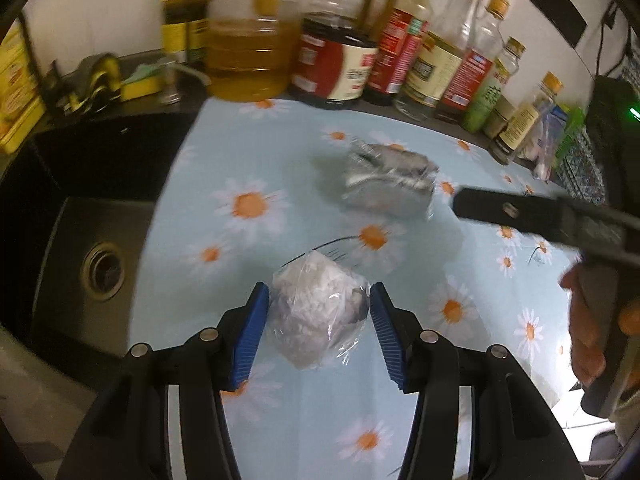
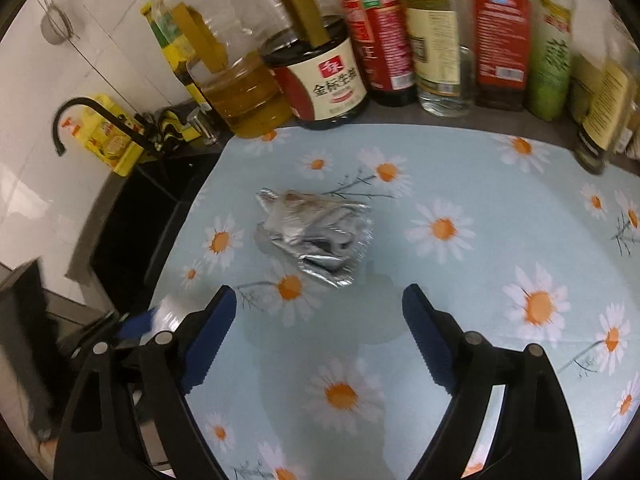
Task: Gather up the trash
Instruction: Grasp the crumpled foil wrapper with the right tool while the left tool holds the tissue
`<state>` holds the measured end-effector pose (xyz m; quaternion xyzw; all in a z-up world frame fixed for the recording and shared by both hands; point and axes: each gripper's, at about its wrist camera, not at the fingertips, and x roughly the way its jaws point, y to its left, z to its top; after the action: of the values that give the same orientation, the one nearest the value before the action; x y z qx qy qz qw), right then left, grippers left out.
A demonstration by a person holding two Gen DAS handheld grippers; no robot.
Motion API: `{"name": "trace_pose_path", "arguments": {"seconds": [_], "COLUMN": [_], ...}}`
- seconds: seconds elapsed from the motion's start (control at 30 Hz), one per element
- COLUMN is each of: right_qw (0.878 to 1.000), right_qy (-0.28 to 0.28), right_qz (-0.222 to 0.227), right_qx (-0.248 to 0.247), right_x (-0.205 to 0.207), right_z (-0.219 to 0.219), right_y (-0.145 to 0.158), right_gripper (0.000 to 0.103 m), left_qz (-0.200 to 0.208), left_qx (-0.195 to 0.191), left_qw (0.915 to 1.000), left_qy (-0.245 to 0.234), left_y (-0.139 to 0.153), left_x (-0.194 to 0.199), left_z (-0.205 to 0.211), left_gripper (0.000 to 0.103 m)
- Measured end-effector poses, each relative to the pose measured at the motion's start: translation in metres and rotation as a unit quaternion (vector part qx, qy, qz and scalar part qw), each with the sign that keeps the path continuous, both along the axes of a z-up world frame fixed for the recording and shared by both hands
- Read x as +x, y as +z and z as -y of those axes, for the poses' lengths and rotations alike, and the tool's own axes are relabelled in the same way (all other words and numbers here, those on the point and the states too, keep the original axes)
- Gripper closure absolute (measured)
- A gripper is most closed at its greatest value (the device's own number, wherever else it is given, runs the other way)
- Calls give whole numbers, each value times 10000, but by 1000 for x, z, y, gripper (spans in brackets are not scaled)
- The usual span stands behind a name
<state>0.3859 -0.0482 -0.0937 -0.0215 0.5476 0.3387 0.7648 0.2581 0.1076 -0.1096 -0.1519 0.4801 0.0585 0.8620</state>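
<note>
On the daisy-print cloth [image 2: 500, 216], near the sink [image 1: 96, 276] edge: crumpled silver foil wrapper [image 2: 314, 236] lying free ahead of right gripper [image 2: 320, 312], jaws wide apart with nothing between. Closer in, left gripper [image 1: 318, 312] half closed around clear bag of white tissue [image 1: 316, 320], pads apparently pressing its sides, bag seemingly lifted. Far side lined with oil jug [image 2: 244, 92] and sauce bottles [image 2: 384, 36]. Risks: thin plastic slipping out of the loose hold; foil skidding toward the sink if nudged by one finger only; far reach knocking a bottle.
</note>
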Motion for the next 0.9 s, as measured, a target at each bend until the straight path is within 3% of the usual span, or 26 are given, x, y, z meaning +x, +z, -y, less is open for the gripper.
{"name": "trace_pose_path", "arguments": {"seconds": [0.17,0.5,0.9], "right_qw": [9982,9881,9843], "right_qy": [-379,-618,-672], "right_qz": [89,524,624], "right_qx": [-461,-1310,-1511], "right_x": [8,14,18], "right_z": [-31,-73,-95], "right_y": [-11,-30,-40], "right_gripper": [19,15,14], "left_qz": [4,42,72], "left_qx": [-83,-264,-402], "left_qw": [9996,9981,9976], "left_qy": [265,562,554], "left_y": [-1,-3,-6], "left_x": [-26,-55,-57], "left_z": [-19,-44,-45], "left_gripper": [53,53,53]}}
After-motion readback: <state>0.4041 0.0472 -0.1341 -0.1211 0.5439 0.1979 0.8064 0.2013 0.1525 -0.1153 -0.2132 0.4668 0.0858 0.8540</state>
